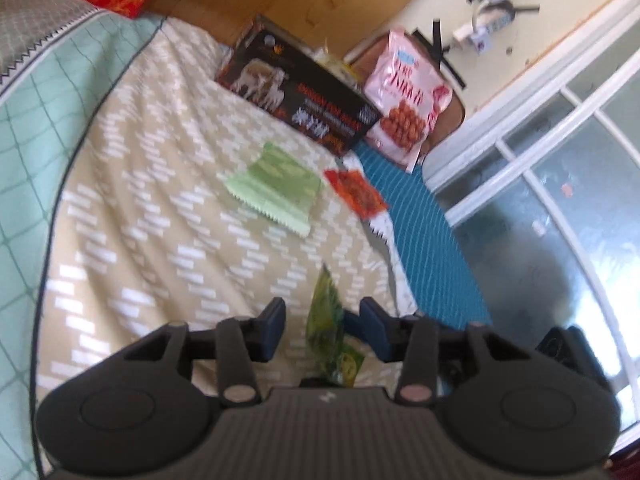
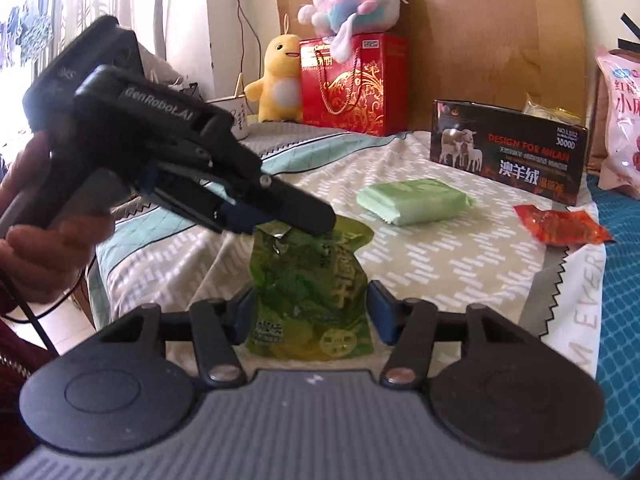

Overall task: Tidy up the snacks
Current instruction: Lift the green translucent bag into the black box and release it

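A green snack pouch hangs upright above the bed, between my right gripper's open fingers, which do not press it. My left gripper reaches in from the left at the pouch's top edge; from this side I cannot tell whether it pinches that edge. In the left wrist view the left gripper has its fingers apart with the pouch edge-on between them. A pale green packet and a red snack packet lie on the beige bedspread. A black open box stands behind them.
A pink snack bag leans at the far right, also in the left wrist view. A red gift bag, a yellow plush and a pink plush stand at the headboard. A glass door lies beyond the bed's edge.
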`<action>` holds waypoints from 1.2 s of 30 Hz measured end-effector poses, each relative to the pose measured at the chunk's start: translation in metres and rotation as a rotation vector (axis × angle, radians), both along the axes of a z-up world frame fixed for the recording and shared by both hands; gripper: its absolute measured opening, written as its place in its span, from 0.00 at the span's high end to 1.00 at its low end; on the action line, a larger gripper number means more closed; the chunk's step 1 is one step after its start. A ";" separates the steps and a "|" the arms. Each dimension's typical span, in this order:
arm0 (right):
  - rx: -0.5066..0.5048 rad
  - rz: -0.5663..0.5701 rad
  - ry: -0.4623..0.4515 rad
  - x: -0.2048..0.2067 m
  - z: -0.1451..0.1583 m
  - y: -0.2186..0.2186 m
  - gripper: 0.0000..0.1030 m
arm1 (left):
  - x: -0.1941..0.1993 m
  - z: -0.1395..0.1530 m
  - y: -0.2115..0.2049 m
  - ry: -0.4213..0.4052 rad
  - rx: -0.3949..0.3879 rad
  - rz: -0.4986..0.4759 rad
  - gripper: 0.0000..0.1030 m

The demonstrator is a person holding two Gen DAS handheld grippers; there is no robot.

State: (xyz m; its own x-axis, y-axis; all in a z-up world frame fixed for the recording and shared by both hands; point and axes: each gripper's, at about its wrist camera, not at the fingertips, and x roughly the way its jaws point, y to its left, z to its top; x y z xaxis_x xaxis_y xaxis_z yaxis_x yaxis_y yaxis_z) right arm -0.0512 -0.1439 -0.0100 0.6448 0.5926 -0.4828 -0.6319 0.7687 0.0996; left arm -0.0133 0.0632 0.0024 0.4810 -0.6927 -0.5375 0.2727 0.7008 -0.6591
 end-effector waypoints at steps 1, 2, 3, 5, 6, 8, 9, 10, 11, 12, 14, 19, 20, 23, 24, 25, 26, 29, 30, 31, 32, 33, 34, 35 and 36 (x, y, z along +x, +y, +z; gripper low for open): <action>0.000 -0.001 -0.003 0.001 0.001 0.000 0.54 | 0.000 -0.001 -0.003 0.004 0.003 -0.014 0.75; -0.004 -0.003 -0.005 0.002 0.003 -0.001 0.57 | 0.001 0.000 -0.005 -0.003 0.020 -0.012 0.81; -0.007 -0.010 -0.010 0.004 0.005 -0.001 0.58 | 0.003 0.002 -0.005 -0.011 0.022 -0.015 0.81; 0.005 -0.006 -0.013 0.009 0.010 -0.004 0.61 | 0.010 0.011 -0.001 -0.025 -0.010 -0.019 0.78; 0.010 -0.010 -0.018 0.013 0.013 -0.005 0.71 | 0.014 0.015 -0.001 -0.036 -0.013 -0.018 0.78; 0.008 -0.022 -0.054 0.021 0.020 -0.005 0.79 | 0.023 0.028 -0.003 -0.077 -0.016 -0.022 0.78; 0.003 -0.033 -0.085 0.024 0.024 -0.005 0.79 | 0.027 0.034 -0.004 -0.097 -0.014 -0.023 0.78; -0.008 -0.040 -0.117 0.028 0.028 -0.003 0.79 | 0.033 0.041 -0.007 -0.120 -0.010 -0.023 0.78; -0.021 -0.051 -0.154 0.032 0.031 -0.001 0.79 | 0.040 0.049 -0.009 -0.145 -0.006 -0.024 0.78; -0.035 -0.065 -0.193 0.038 0.035 0.001 0.80 | 0.047 0.055 -0.011 -0.166 -0.005 -0.024 0.78; -0.069 -0.087 -0.267 0.049 0.043 0.003 0.80 | 0.063 0.071 -0.015 -0.213 -0.010 -0.026 0.78; -0.145 -0.136 -0.400 0.107 0.061 0.001 0.82 | 0.117 0.095 -0.028 -0.294 -0.027 -0.018 0.76; -0.148 -0.146 -0.407 0.121 0.064 -0.001 0.83 | 0.130 0.096 -0.030 -0.300 -0.032 -0.010 0.76; -0.156 -0.170 -0.404 0.162 0.066 -0.004 0.83 | 0.167 0.094 -0.034 -0.300 -0.054 0.017 0.77; -0.164 -0.179 -0.407 0.173 0.064 -0.004 0.83 | 0.180 0.092 -0.035 -0.301 -0.056 0.028 0.77; -0.176 -0.186 -0.410 0.185 0.061 -0.002 0.83 | 0.191 0.090 -0.036 -0.300 -0.055 0.038 0.77; -0.184 -0.192 -0.411 0.193 0.058 -0.001 0.83 | 0.201 0.088 -0.037 -0.298 -0.053 0.050 0.77; -0.198 -0.211 -0.379 0.220 0.050 0.001 0.83 | 0.228 0.077 -0.039 -0.276 -0.030 0.095 0.75; -0.201 -0.210 -0.357 0.226 0.046 0.002 0.82 | 0.234 0.072 -0.040 -0.259 -0.009 0.116 0.74; -0.197 -0.210 -0.336 0.231 0.045 0.003 0.76 | 0.240 0.067 -0.041 -0.241 0.013 0.137 0.71; -0.182 -0.210 -0.320 0.233 0.045 0.002 0.71 | 0.243 0.063 -0.040 -0.221 0.032 0.156 0.68; -0.157 -0.208 -0.312 0.230 0.046 -0.002 0.65 | 0.244 0.060 -0.038 -0.204 0.045 0.176 0.67; -0.123 -0.202 -0.298 0.224 0.049 -0.007 0.62 | 0.242 0.058 -0.034 -0.200 0.038 0.184 0.67; -0.075 -0.196 -0.274 0.218 0.053 -0.016 0.62 | 0.238 0.058 -0.028 -0.203 0.021 0.186 0.65; -0.023 -0.196 -0.248 0.210 0.057 -0.028 0.61 | 0.231 0.059 -0.021 -0.208 0.005 0.192 0.65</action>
